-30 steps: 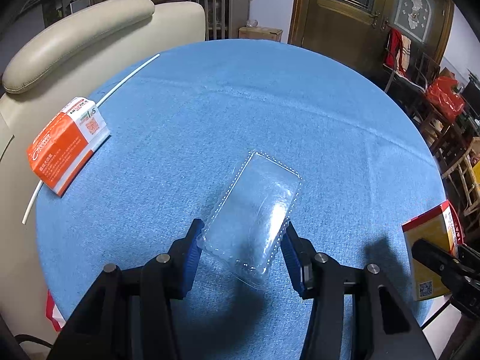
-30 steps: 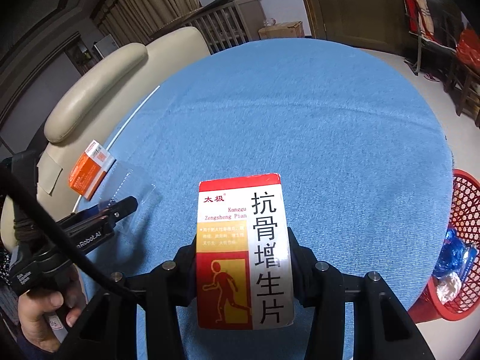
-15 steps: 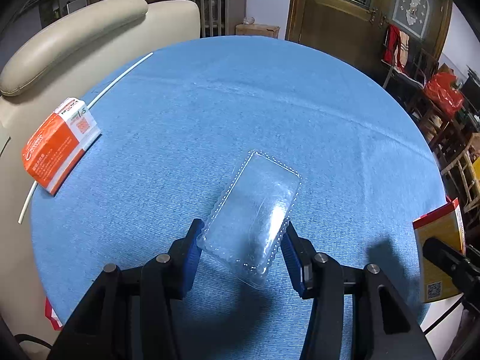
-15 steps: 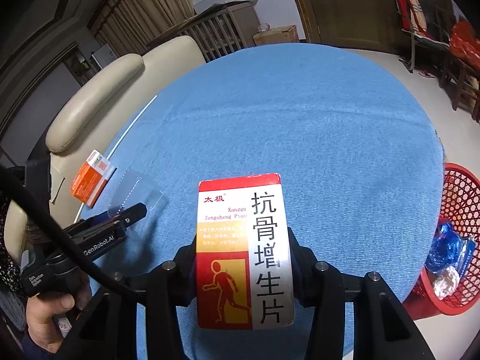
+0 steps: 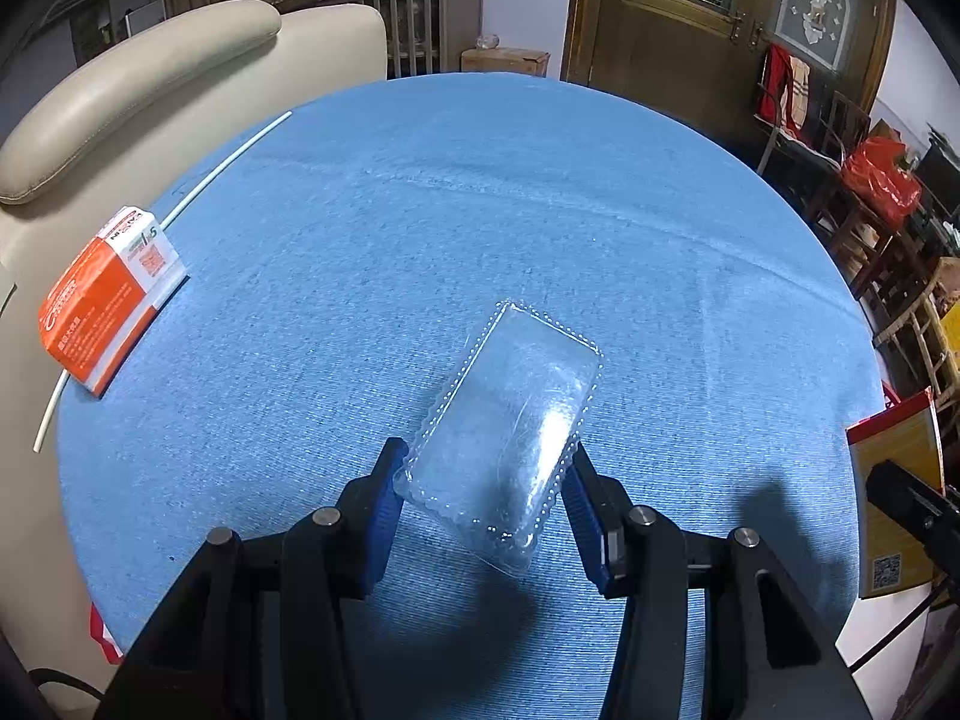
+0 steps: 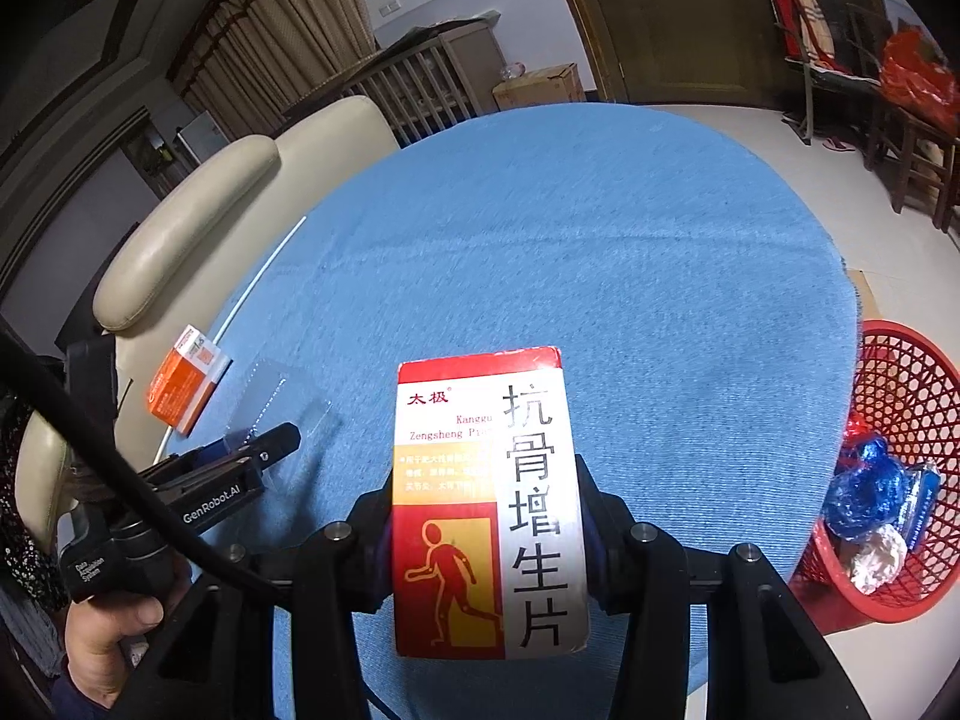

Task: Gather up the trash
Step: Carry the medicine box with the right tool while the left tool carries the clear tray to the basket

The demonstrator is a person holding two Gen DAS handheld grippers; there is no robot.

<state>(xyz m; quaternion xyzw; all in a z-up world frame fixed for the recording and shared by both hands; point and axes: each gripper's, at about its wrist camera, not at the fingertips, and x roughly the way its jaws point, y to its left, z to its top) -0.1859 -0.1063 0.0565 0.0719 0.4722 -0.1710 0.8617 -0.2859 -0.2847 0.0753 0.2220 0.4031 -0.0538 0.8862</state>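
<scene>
On the red, white and yellow medicine box (image 6: 489,504), "太极", "Kanggu Zengsheng Pian" (partly cut off) and large "抗骨增生片" are printed. "GenRobot.AI" is lettered on the left gripper (image 6: 264,450), and "Data Acquisition System" on its handle. The orange box's (image 5: 108,300) print is too small to be read.

Left claw (image 5: 486,480): matte black frame, two black fingers (image 5: 366,516) lined with ribbed blue pads, round silver screw heads along the crossbar behind the fingers. Seen from the right wrist view, its side bears white lettering "GenRobot.AI", and the black handle behind that lettering carries a small white label.

Right claw (image 6: 486,516): same black build, silver screws, blue pads.

Black cable (image 6: 120,468): thick, curving just above the lettered left claw.

Hand (image 6: 108,642): below the handle, dark patterned sleeve beside it.
</scene>
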